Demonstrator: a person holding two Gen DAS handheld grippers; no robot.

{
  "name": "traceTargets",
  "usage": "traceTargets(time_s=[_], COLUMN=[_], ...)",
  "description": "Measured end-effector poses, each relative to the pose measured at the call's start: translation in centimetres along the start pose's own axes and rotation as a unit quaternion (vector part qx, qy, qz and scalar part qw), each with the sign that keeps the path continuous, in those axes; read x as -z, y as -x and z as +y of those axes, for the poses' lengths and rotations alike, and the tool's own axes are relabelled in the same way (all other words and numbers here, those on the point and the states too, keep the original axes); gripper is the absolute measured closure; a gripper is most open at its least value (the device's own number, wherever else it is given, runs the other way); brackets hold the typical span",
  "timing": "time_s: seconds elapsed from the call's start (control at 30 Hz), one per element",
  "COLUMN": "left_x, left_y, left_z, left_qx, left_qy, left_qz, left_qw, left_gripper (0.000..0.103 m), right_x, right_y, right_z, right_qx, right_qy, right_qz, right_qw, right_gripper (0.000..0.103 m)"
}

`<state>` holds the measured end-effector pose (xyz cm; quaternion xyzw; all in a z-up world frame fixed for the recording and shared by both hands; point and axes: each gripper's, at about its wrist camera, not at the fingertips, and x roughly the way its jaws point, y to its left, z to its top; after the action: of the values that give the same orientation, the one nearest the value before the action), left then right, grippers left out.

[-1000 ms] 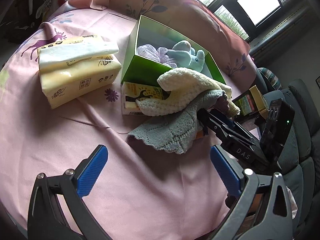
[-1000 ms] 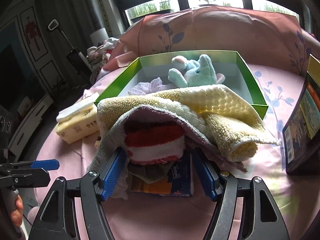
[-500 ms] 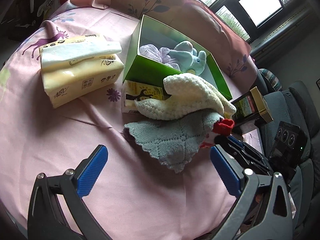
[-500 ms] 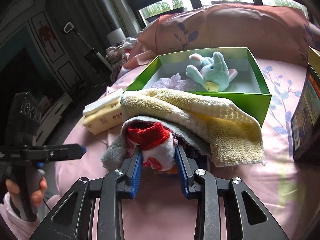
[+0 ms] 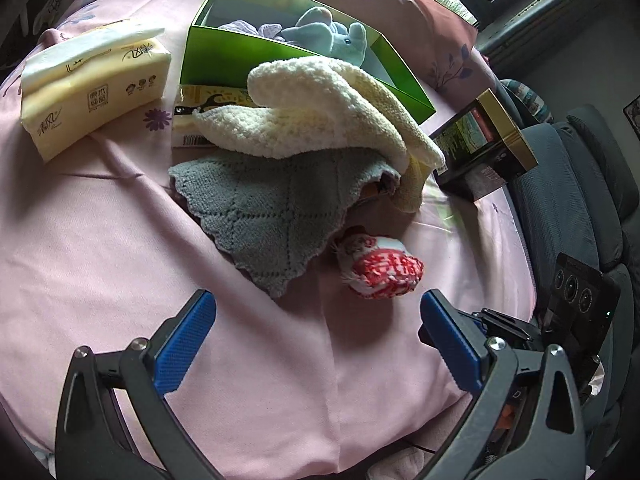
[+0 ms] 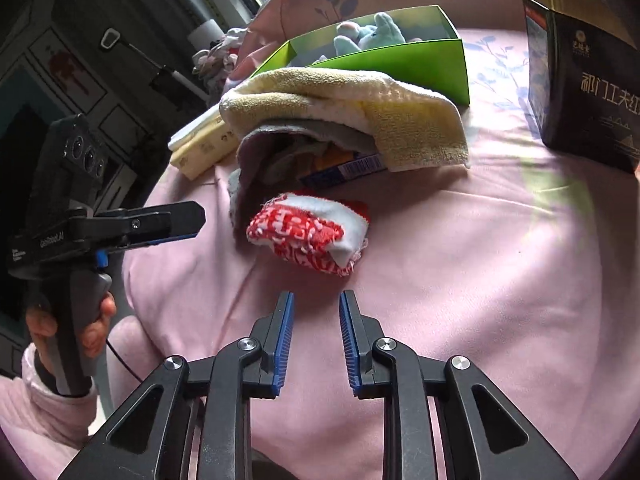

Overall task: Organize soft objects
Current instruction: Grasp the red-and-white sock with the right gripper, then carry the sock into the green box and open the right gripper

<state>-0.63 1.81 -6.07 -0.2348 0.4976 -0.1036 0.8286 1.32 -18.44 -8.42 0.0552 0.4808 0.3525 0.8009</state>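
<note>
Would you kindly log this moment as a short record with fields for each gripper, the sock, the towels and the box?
left gripper: open, empty, hovering over the pink sheet
right gripper: jaws have just been opening; nothing between them
red and white sock: lying loose on the sheet, ahead of both grippers
towels: cream towel draped over grey knitted cloth
green box: holds a blue plush toy
tissue pack: left of the box

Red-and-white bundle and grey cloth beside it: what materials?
Red-and-white bundle: looks like knitted sock fabric, matte; yarn loops and frayed threads show at its edge. Grey cloth: knit or crochet yarn, matte; diamond eyelet pattern and scalloped border. Fibre type can't be told.
</note>
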Motion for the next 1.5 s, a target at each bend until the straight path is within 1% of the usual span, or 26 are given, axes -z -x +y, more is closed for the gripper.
traceTargets(time_s=[0.07,0.13,0.27,0.33,0.4,0.47,0.6,0.67,0.73,0.9,0.93,0.97,1.0,1.03,1.07,1.1,1.17,1.27,1.37,1.5], left_x=[-0.1,-0.4,-1.4,-1.6,-1.5,-1.4,-1.4,-1.4,-1.5,-2.0,-2.0,-2.0,-2.0,-2.0,-2.1,-2.1,-2.1,-2.0,-2.2,-3.3], left_y=[-0.8,-1.4,-3.0,-3.6,-4.1,-4.4,-4.2,-3.8,-3.5,-4.0,-4.2,-4.3,-4.4,-4.6,-4.6,-4.5,-4.3,-3.5,-2.2,0.2], left_z=[-0.8,-1.6,-2.5,-2.7,-2.9,-2.9,-2.3,-2.2,-2.4,-3.5,-3.6,-3.7,-3.7,-3.5,-3.3,-3.1,-3.2,-3.8,-4.6,-6.4], left_qx=[-0.001,-0.004,0.002,0.01,0.018,0.014,0.026,0.046,0.059,0.047,0.045,0.034,0.017,0.015,0.022,0.024,0.024,0.022,0.03,0.028], left_qy=[-0.011,-0.02,-0.017,-0.01,-0.009,-0.005,0.02,0.033,0.031,0.016,0.016,0.016,0.012,0.014,0.021,0.024,0.021,0.005,-0.01,-0.046], left_qz=[0.004,0.0,0.007,0.014,0.024,0.033,0.039,0.041,0.044,0.049,0.052,0.055,0.056,0.058,0.059,0.059,0.058,0.051,0.038,0.009], left_qw=[0.9999,0.9998,0.9998,0.9998,0.9995,0.9993,0.9987,0.9975,0.9968,0.9975,0.9975,0.9978,0.9982,0.9981,0.9978,0.9977,0.9978,0.9984,0.9988,0.9985], left_gripper=[0.001,0.001,0.002,0.008,0.022,0.03,0.031,0.031,0.031,0.032,0.034,0.048,0.06,0.06,0.06,0.062,0.063,0.063,0.063,0.063], right_x=[-0.3,-0.8,-1.4,-1.7,-1.9,-2.0,-2.1,-2.1,-2.0,-1.8,-1.7,-1.7,-1.6,-1.6,-1.5,-1.4,-1.3,-1.3,-1.7,-3.0], right_y=[0.1,-0.2,-1.6,-2.3,-2.7,-3.0,-3.0,-2.9,-2.8,-3.5,-3.5,-3.5,-3.4,-3.4,-3.4,-3.3,-3.1,-2.3,-0.9,1.1], right_z=[-0.3,-0.4,-0.1,0.0,0.1,0.1,-0.1,-0.1,-0.1,-0.3,-0.4,-0.5,-0.7,-0.8,-1.0,-1.0,-0.6,0.3,1.1,2.5], right_qx=[-0.006,-0.006,-0.008,-0.005,-0.013,-0.012,-0.018,-0.026,-0.033,-0.035,-0.038,-0.036,-0.031,-0.031,-0.033,-0.032,-0.024,-0.012,-0.007,0.0], right_qy=[-0.006,-0.006,0.008,0.015,0.02,0.026,0.028,0.026,0.032,0.028,0.024,0.021,0.018,0.015,0.012,0.011,0.019,0.032,0.044,0.072], right_qz=[-0.016,-0.028,-0.037,-0.036,-0.037,-0.034,-0.035,-0.035,-0.036,-0.029,-0.03,-0.031,-0.032,-0.033,-0.034,-0.035,-0.039,-0.048,-0.063,-0.089], right_qw=[1.0,1.0,0.999,0.999,0.999,0.999,0.999,0.999,0.998,0.999,0.999,0.999,0.999,0.999,0.999,0.999,0.999,0.998,0.997,0.993], right_gripper=[0.051,0.051,0.051,0.051,0.051,0.051,0.051,0.051,0.051,0.051,0.052,0.057,0.061,0.063,0.065,0.067,0.068,0.069,0.069,0.069])
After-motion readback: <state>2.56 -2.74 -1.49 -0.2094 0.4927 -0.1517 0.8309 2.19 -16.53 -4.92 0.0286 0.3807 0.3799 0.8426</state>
